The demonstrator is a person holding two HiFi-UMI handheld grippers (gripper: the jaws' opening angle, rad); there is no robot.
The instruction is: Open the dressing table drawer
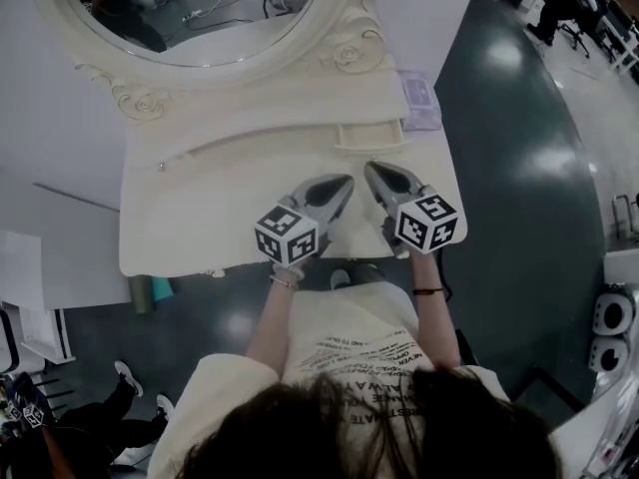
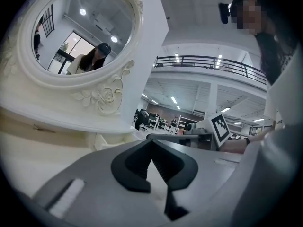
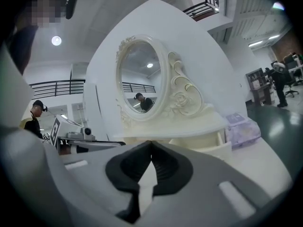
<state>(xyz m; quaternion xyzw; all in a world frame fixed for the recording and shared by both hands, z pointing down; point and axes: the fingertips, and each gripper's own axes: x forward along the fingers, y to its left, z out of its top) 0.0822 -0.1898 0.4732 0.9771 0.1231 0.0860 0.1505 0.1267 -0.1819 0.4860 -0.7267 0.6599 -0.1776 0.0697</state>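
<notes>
The cream dressing table (image 1: 200, 218) carries an oval mirror (image 1: 190, 13) at its back. Under the mirror's shelf a small drawer (image 1: 370, 138) stands pulled out a little; in the right gripper view the drawer (image 3: 218, 145) shows its open side. My left gripper (image 1: 344, 181) and right gripper (image 1: 371, 171) hover side by side over the tabletop, just in front of the drawer, touching nothing. The left gripper (image 2: 151, 142) has its tips together with nothing between them. The right gripper (image 3: 150, 143) is likewise shut and empty.
A purple tissue pack (image 1: 420, 103) lies at the table's back right corner, beside the drawer. The table's front edge (image 1: 200, 267) is close to the person's body. Dark floor lies to the right; another person's legs (image 1: 130, 387) are at lower left.
</notes>
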